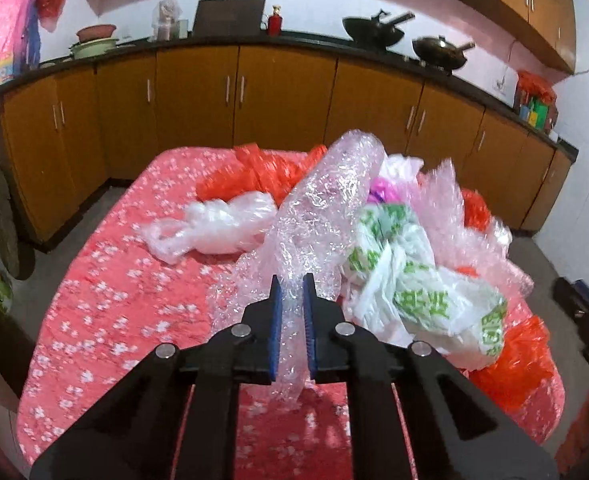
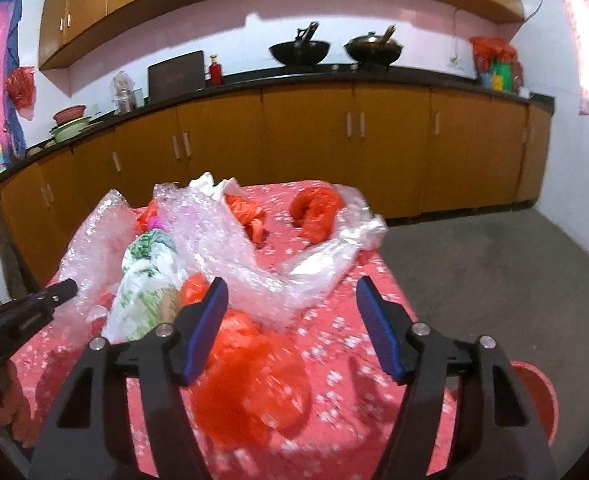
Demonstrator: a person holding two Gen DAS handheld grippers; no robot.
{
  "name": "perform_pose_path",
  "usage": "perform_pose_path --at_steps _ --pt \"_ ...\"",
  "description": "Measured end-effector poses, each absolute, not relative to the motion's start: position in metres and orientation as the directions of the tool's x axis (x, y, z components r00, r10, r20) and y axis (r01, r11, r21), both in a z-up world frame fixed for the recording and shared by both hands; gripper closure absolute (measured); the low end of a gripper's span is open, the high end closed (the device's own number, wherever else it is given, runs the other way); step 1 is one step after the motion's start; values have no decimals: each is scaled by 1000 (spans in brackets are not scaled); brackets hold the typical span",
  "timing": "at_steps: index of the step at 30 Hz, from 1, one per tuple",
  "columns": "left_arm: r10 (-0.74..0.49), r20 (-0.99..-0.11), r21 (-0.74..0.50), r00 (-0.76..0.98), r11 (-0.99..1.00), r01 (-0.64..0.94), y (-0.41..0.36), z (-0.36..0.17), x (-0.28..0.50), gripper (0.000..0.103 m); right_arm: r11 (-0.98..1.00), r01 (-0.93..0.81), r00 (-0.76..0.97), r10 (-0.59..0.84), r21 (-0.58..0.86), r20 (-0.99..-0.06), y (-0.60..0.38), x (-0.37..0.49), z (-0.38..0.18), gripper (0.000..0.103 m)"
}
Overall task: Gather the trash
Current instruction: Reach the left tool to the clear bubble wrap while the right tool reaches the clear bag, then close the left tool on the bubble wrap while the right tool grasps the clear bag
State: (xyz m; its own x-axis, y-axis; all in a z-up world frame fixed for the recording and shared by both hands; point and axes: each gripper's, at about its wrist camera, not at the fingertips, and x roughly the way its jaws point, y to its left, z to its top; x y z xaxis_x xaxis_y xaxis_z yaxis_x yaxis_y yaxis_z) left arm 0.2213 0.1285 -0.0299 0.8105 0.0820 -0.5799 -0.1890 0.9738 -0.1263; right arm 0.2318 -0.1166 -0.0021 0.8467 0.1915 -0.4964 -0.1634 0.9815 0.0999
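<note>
While left gripper (image 1: pixel 292 304) pinches bubble wrap (image 1: pixel 326 200) and right gripper (image 2: pixel 290 320) gapes over red bag (image 2: pixel 250 384), most bags still litter table (image 1: pixel 106 280); job looks barely begun w/ red bucket (image 2: pixel 534 392) waiting

Left tongs (image 1: pixel 292 280) clamped, right tongs (image 2: pixel 292 286) apart.

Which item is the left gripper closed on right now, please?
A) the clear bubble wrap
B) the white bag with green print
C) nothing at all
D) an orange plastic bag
A: in the left wrist view the left gripper has its blue pads pinched on a strip of the clear bubble wrap, which rises from between them.
</note>
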Motion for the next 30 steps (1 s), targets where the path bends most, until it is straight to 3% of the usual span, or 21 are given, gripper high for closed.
perform_pose_path --at_steps 7,9,11,14,16,30 --pt "81 -543 -147 836 971 -190 140 -18 213 93 971 -224 797 229 79 -558 -91 266 -13 39" --pt "72 -538 -157 840 970 -184 141 -17 211 93 970 -232 776 233 78 -587 -87 273 -18 48" --pt "72 -532 -158 844 970 -182 143 -16 208 93 966 -244 748 244 85 -618 -84 278 -24 72" --pt "73 -523 -162 849 970 -183 146 -14 204 93 962 -251 729 260 105 -634 -85 280 -30 92" --pt "76 -518 -167 852 968 -188 149 -13 201 93 961 -251 731 267 117 -628 -87 278 -30 97" --pt "122 -496 -158 860 961 -227 159 -9 186 93 943 -285 783 331 170 -527 -89 252 -3 100"
